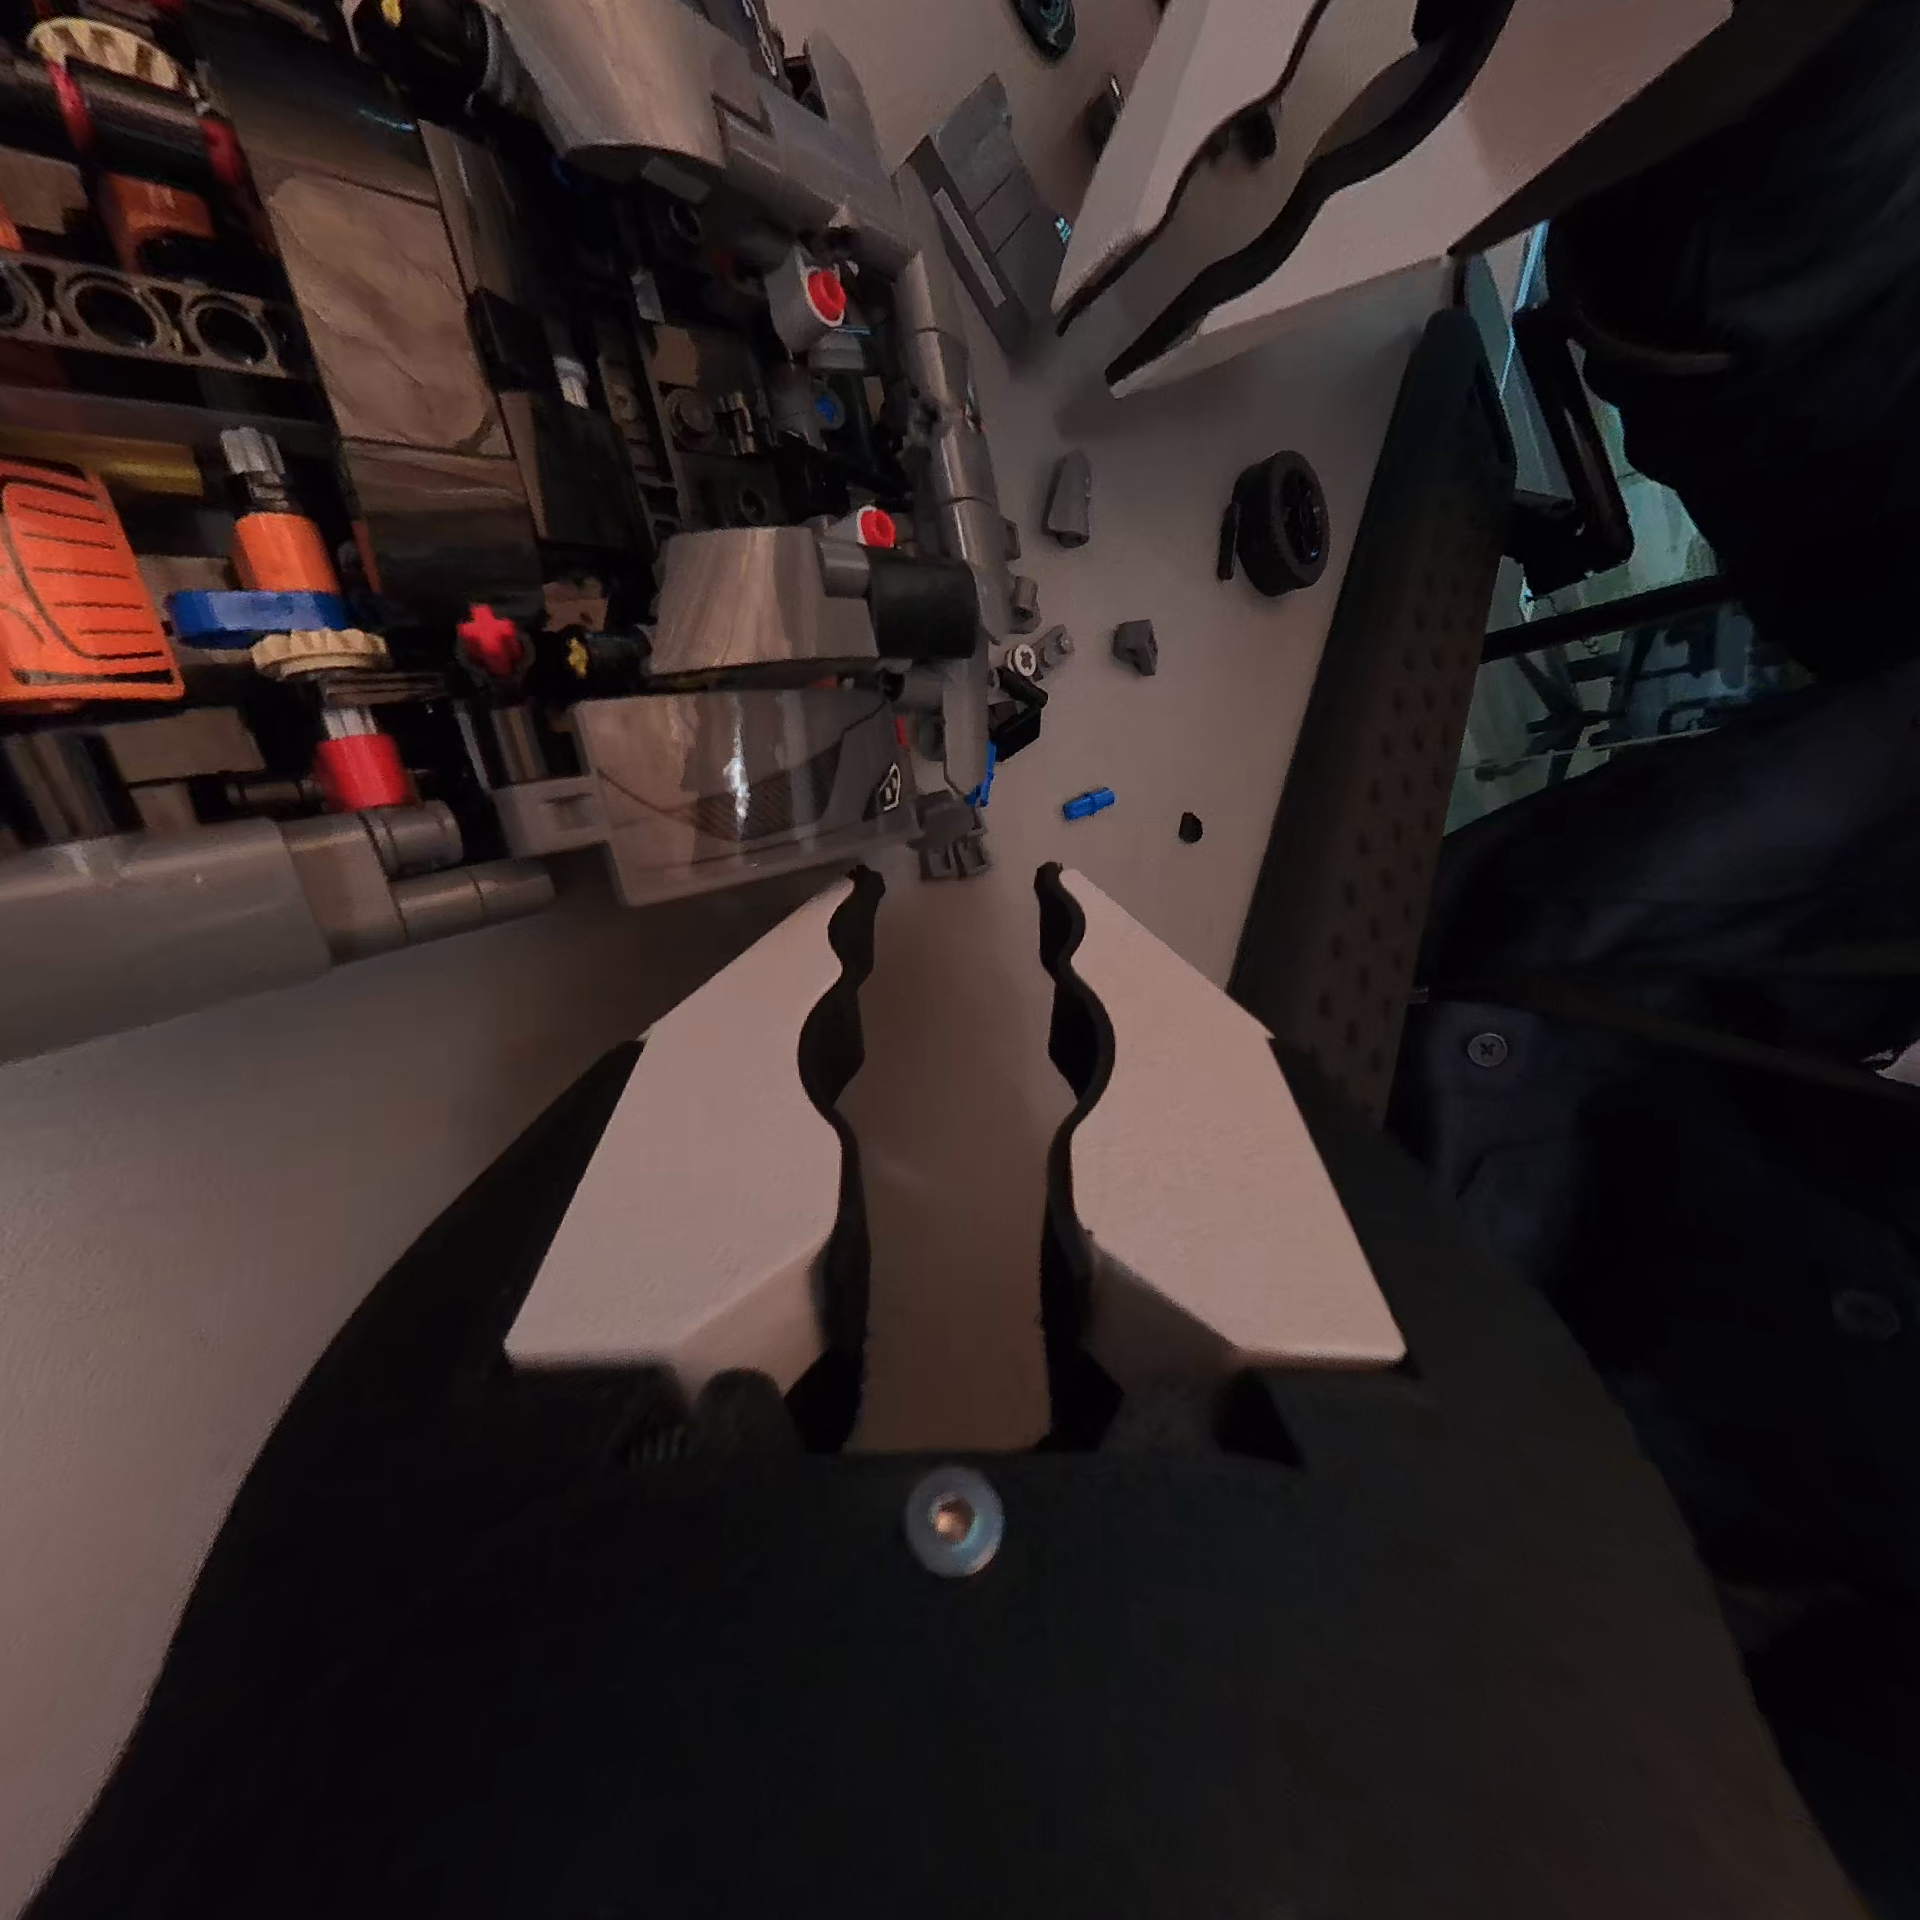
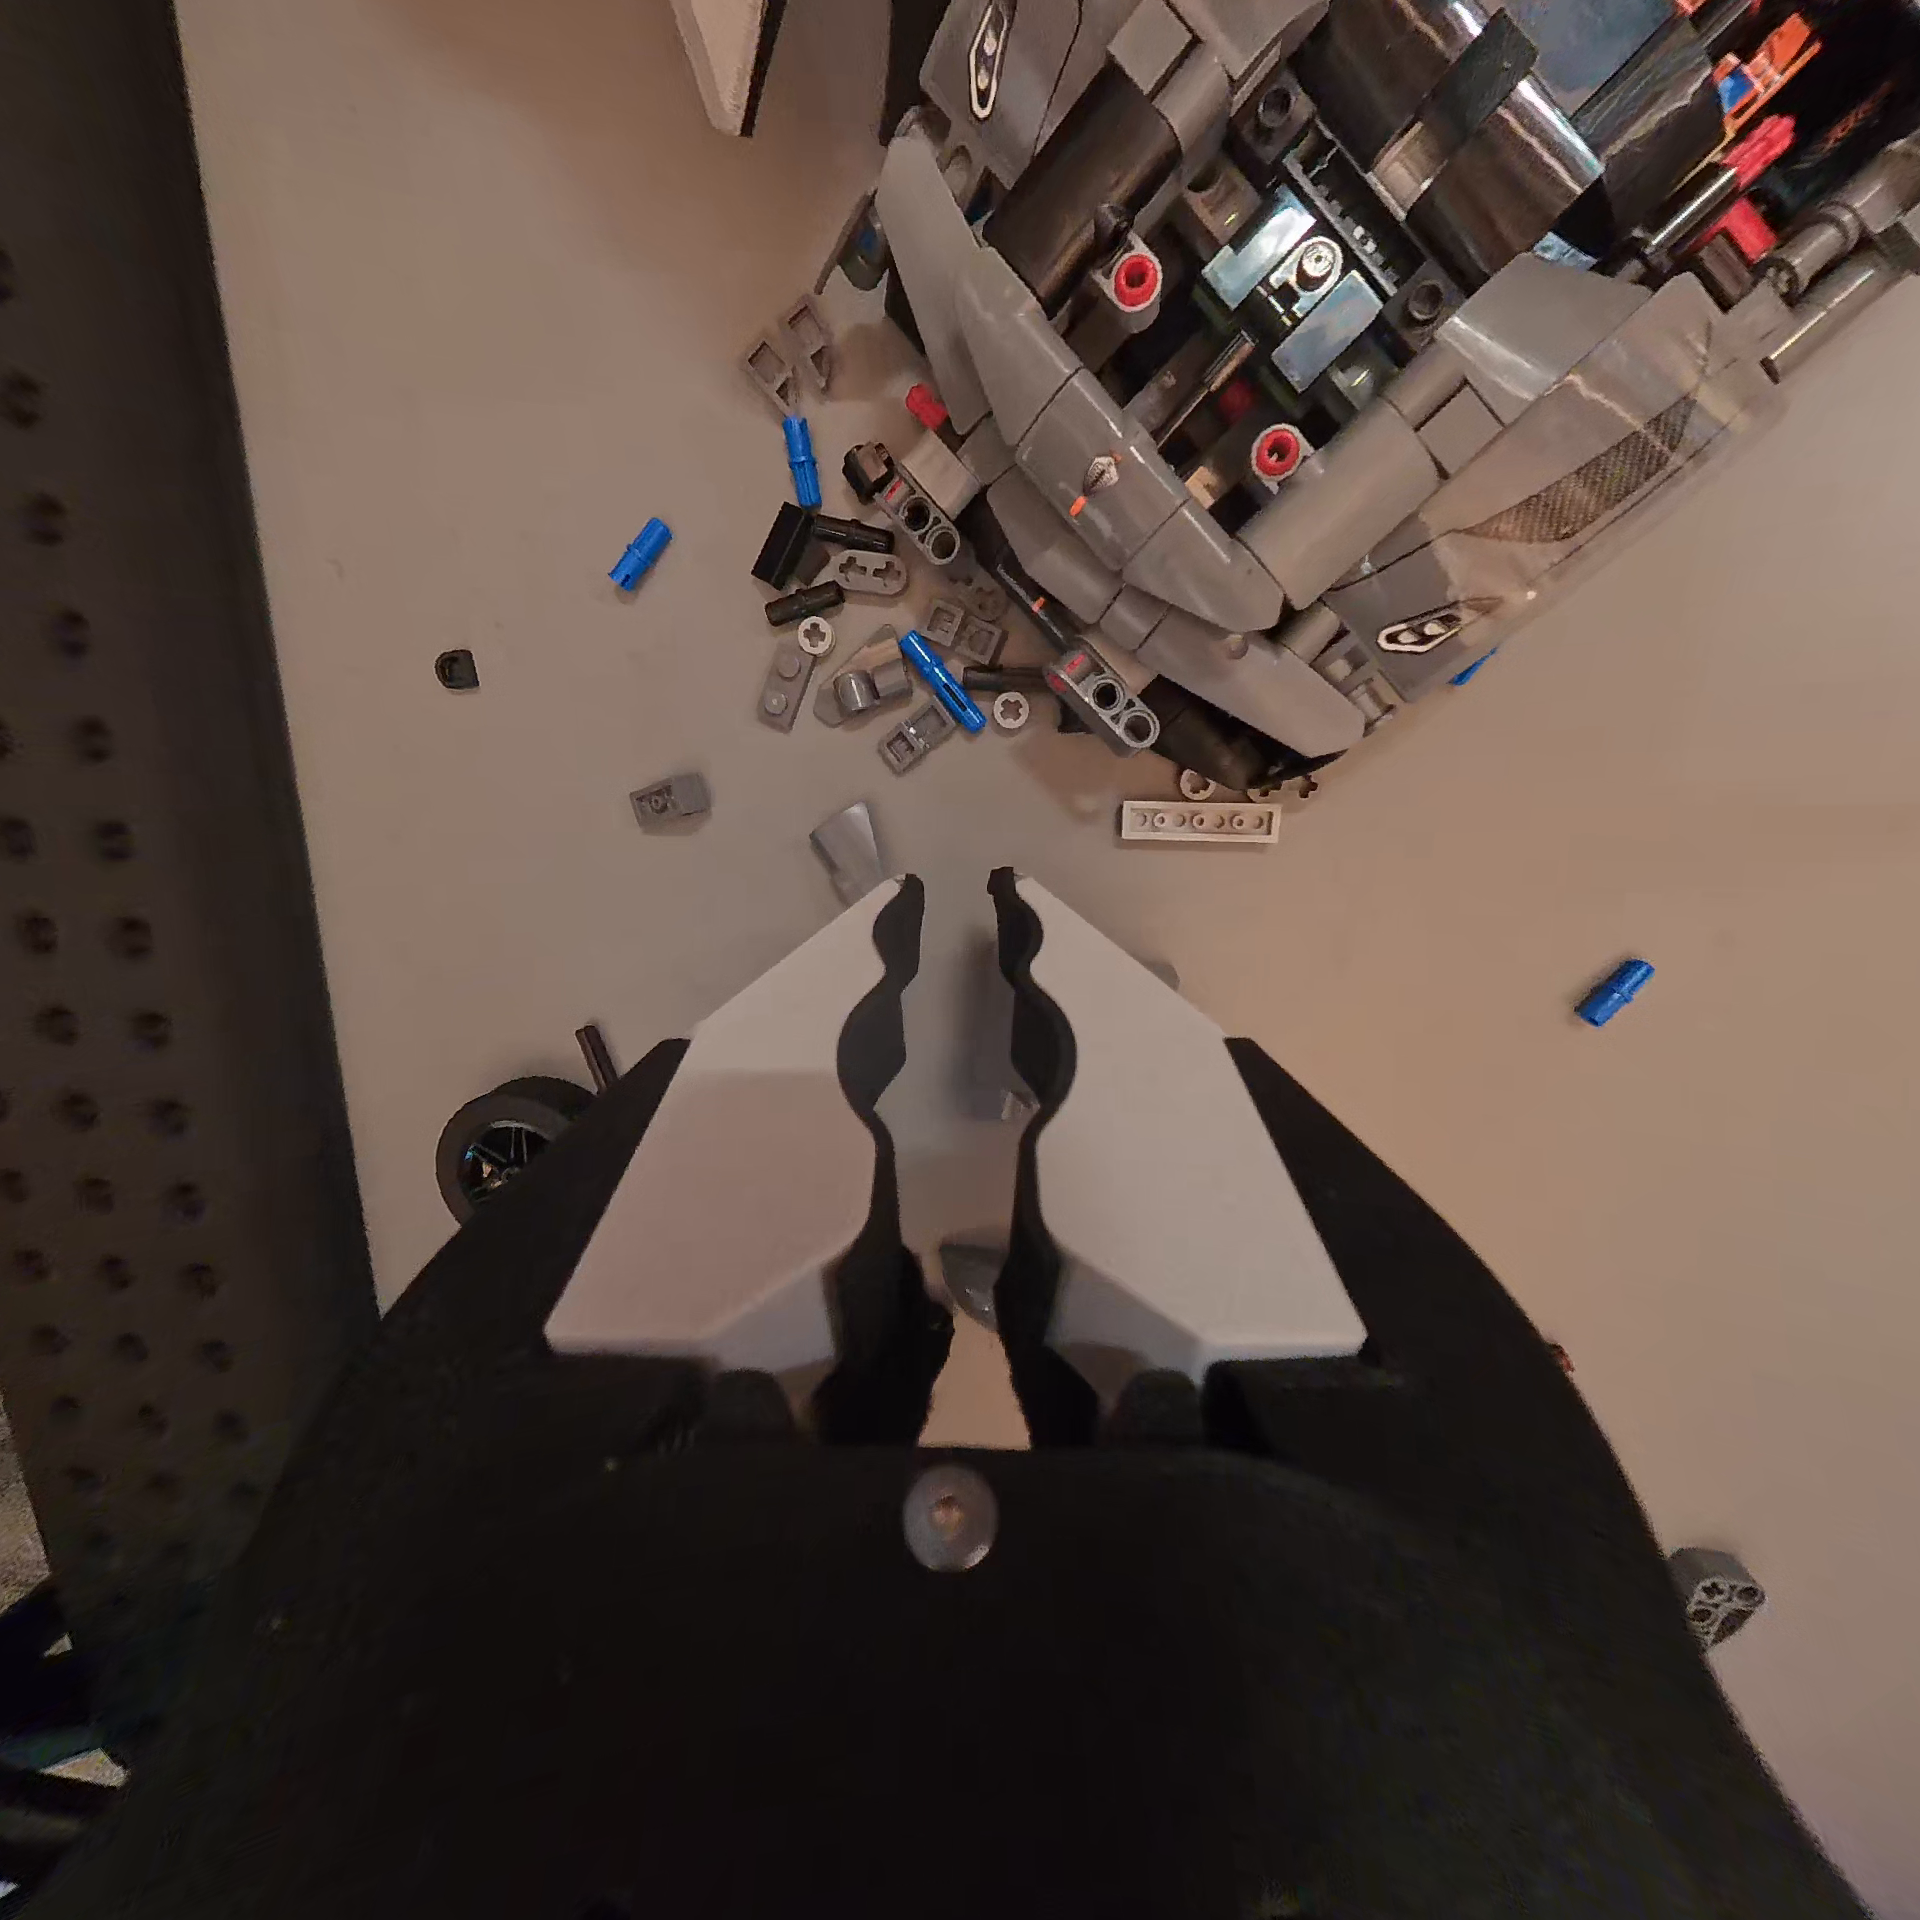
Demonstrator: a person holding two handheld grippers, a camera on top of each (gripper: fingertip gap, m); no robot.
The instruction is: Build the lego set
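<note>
The grey and black lego car model [image 2: 1195,416] stands at the upper right of the right wrist view; in the left wrist view [image 1: 727,623] it fills the left side, with orange and red parts inside. Loose small parts [image 2: 883,623] lie in a pile by its nose. My right gripper [image 2: 956,885] hovers over the table in front of the pile, jaws a narrow gap apart, nothing gripped. A grey slope piece [image 2: 995,1039] lies on the table under that gap. My left gripper [image 1: 956,881] is open and empty beside the model's corner. The right gripper also shows in the left wrist view [image 1: 1247,208].
A light grey plate [image 2: 1200,821], blue pins [image 2: 639,554] [image 2: 1614,992], a grey curved piece [image 2: 847,842] and a black wheel [image 2: 504,1143] lie scattered. A dark perforated strip [image 2: 104,831] borders the table. A blue pin [image 1: 1088,803] and the wheel [image 1: 1278,523] also show in the left wrist view. The tips of one gripper are about 12 cm away from the tips of the other. The right tips stand about 5 cm off the grey slope piece [image 2: 995,1039].
</note>
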